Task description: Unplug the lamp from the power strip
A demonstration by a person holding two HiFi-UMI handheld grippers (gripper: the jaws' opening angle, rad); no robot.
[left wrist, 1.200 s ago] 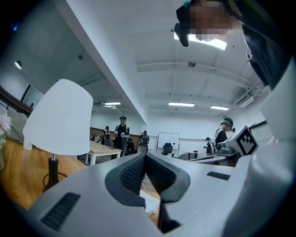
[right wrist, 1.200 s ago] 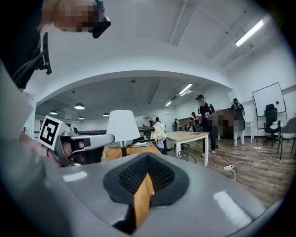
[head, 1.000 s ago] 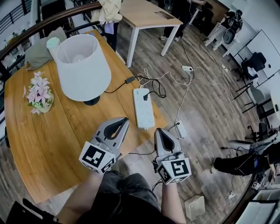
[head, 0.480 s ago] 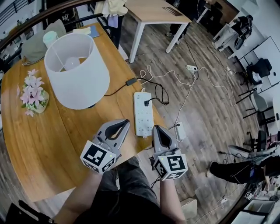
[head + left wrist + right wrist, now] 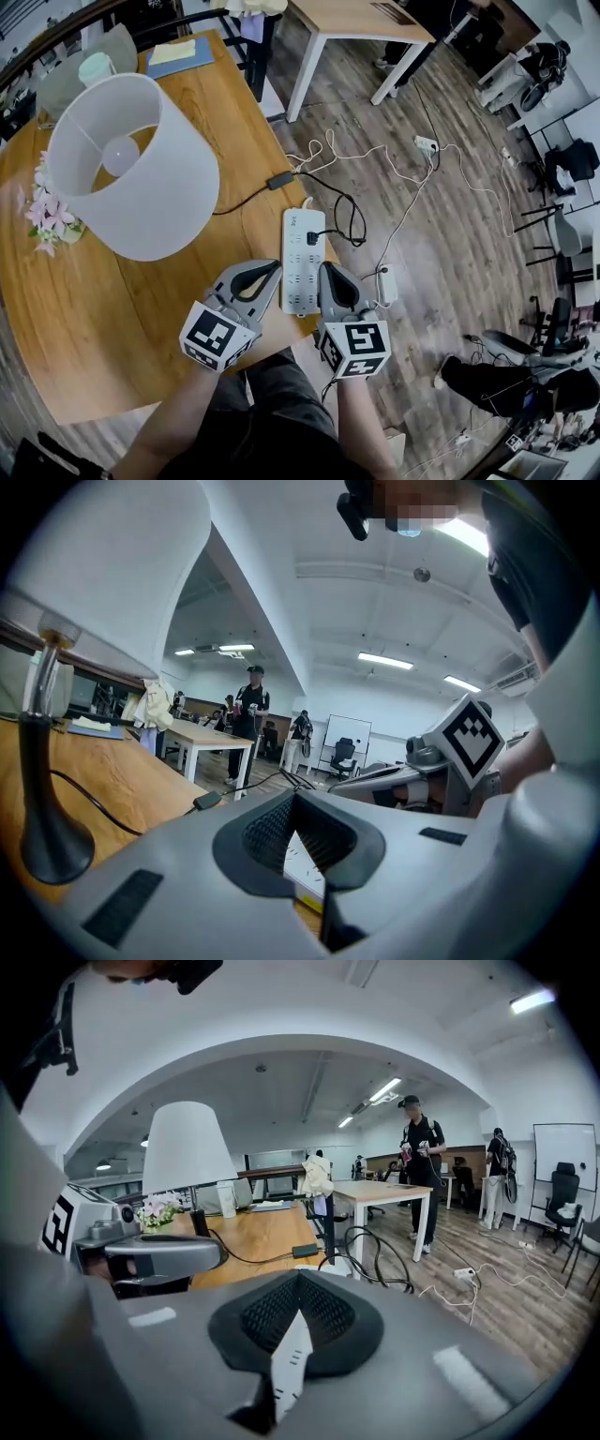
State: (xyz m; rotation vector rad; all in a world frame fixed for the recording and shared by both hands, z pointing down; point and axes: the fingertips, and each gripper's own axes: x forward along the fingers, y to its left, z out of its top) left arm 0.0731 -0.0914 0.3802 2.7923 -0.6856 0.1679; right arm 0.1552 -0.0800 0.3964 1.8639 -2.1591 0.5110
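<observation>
The lamp with its white shade stands on the wooden table. Its black cord runs past a small adapter toward the white power strip, which lies at the table's right edge. A black plug sits in the strip near its far end. My left gripper hovers just left of the strip's near end, shut and empty. My right gripper hovers just right of that end, also shut and empty. The strip shows past the closed jaws in the left gripper view and the right gripper view.
Pink flowers stand left of the lamp, with a cup and a notebook at the table's far end. A second power strip and loose cables lie on the floor. A white table stands beyond.
Both grippers have moved forward and now flank the near end of the power strip. The view has shifted, so the lamp looks larger and nearer. Both jaws stayed shut.
</observation>
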